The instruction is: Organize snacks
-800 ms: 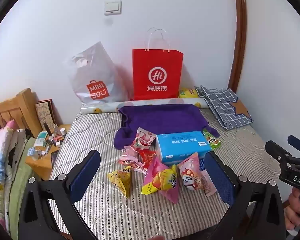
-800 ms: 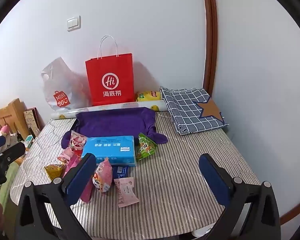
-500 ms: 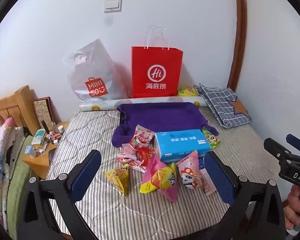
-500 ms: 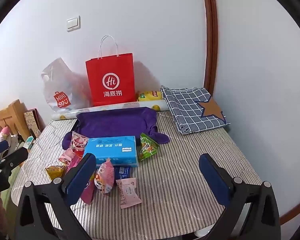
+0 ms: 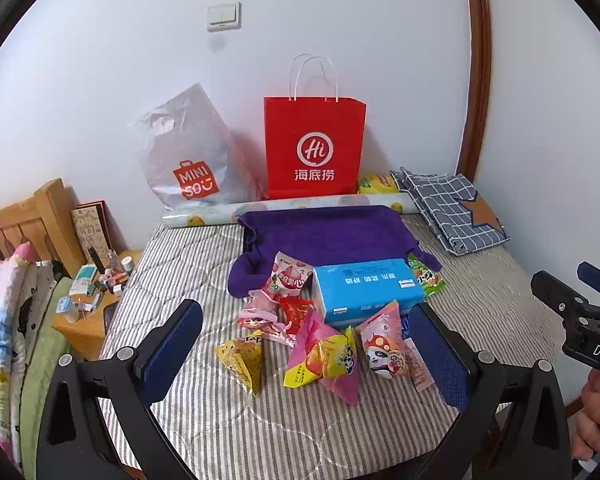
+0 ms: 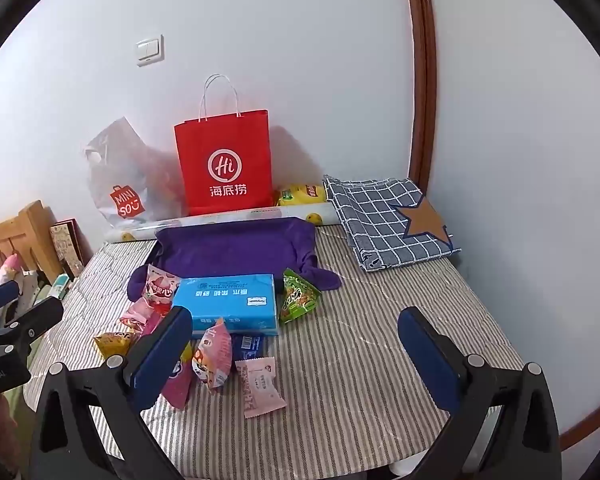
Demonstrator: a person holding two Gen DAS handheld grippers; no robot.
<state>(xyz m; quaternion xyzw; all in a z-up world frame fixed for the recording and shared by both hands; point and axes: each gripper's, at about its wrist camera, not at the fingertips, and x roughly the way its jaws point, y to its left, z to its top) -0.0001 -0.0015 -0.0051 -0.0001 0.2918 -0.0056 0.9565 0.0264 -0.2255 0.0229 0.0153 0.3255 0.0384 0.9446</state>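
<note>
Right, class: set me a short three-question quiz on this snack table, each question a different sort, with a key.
1. True or false: the left gripper is holding a snack.
2. Which object touches the blue tissue pack on its right side in the right wrist view? A) green snack packet B) red paper bag C) checked cloth
3. Fill in: the tissue pack's far edge lies on the ____ towel.

Key: 1 false; 2 A; 3 purple.
</note>
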